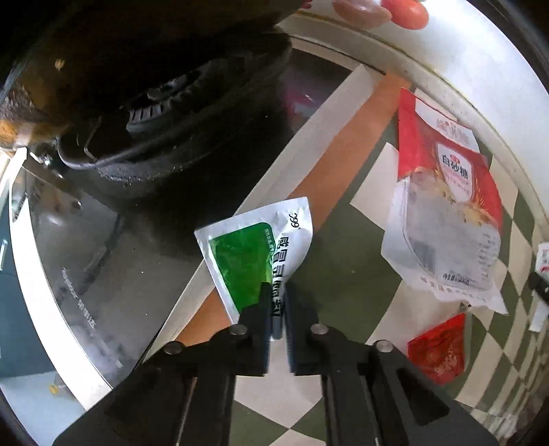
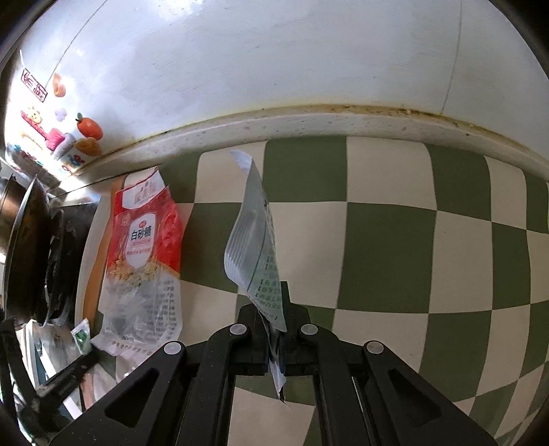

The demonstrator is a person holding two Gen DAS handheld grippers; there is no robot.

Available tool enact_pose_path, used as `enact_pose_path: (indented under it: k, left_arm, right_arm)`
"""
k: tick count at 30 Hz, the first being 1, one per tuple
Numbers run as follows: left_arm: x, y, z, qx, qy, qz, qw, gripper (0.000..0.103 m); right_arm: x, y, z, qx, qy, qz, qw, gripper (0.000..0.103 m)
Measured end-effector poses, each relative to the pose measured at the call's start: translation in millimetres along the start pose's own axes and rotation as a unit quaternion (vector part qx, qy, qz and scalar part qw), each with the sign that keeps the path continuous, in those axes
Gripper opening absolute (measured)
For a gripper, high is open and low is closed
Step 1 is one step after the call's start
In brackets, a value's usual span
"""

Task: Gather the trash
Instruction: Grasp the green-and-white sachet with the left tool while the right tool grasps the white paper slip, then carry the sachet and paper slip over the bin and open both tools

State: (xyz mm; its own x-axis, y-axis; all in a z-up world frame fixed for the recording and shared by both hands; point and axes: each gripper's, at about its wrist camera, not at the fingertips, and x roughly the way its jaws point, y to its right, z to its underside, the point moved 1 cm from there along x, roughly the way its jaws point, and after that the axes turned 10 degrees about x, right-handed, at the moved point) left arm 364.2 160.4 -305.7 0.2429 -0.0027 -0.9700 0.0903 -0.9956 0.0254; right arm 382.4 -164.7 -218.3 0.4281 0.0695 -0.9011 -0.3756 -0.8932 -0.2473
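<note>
Left tool point(image 1: 276, 302) pinches the green sachet point(image 1: 255, 254); right tool point(image 2: 272, 305) is clamped on a pale sachet point(image 2: 252, 236).

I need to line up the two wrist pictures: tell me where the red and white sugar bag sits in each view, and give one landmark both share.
Left wrist: the sugar bag lies at the right, on the checkered surface, beyond the left gripper.
Right wrist: the sugar bag lies at the left, beside the stove.
Shared landmark: the orange magnet on the white wall.
</note>
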Motion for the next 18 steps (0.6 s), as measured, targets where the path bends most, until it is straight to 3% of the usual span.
enact_pose_path:
  k: [4, 11, 18]
  left_arm:
    - [-16.0, -8.7, 7.3, -0.011, 0.008, 0.015, 0.9998, 0.001]
    - [-84.6, -34.1, 49.1, -0.029, 0.056, 0.028, 0.9976, 0.001]
    - [-120.0, -98.1, 104.0, -0.072, 0.083, 0.028, 0.9936, 0.001]
  right_arm:
    - [-9.5, 0.3, 0.7, 0.006, 0.002, -0.007, 1.0, 0.003]
    - [-50.6, -22.0, 18.4, -0.027, 0.004, -0.048, 0.998, 0.003]
    - [-92.2, -86.9, 88.0, -0.108, -0.032, -0.12, 0.986, 0.003]
